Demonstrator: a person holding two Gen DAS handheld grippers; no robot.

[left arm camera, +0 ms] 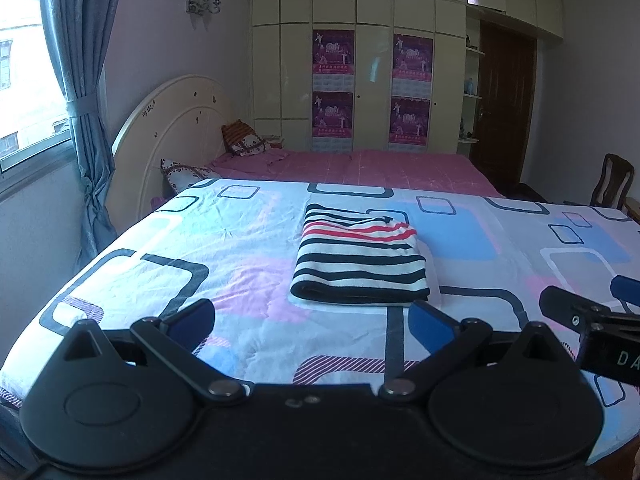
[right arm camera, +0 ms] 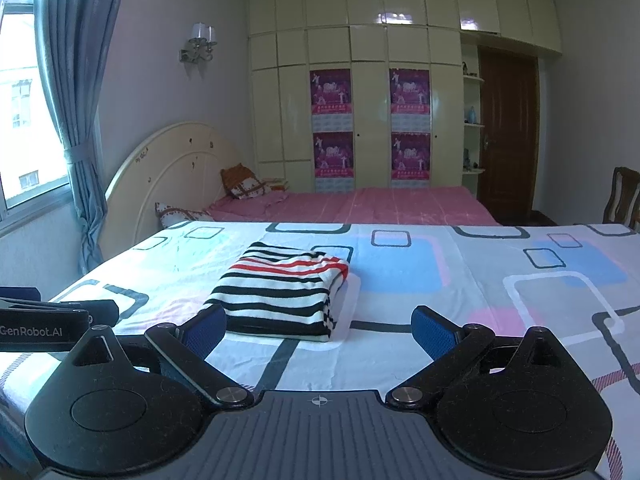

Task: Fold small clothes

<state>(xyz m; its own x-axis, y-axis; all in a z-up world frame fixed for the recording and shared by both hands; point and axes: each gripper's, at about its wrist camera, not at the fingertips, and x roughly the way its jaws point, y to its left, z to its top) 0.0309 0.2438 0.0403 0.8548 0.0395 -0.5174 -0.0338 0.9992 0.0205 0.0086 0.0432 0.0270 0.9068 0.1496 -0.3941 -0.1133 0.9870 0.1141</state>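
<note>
Left wrist view: window and tied curtain (left arm camera: 76,92) far left, then left gripper (left arm camera: 312,318) spread wide, holding nothing, hovering above the near edge of the bed (left arm camera: 180,240). Ahead, near the middle of the patterned cover, striped garment (left arm camera: 360,258) lying as a compact, flat rectangle, layers stacked, thick fold facing the near edge, black bands throughout and a few red ones toward the far side. Further right, right gripper (right arm camera: 318,326) likewise spread and empty, low over the near edge, left pad just beside the garment's near-left corner, contact impossible to tell. Folding apparently finished; probably the release or check stage. Next move likely a clean retreat without snagging the top layer, or a light squaring of the slightly uneven far edge.
</note>
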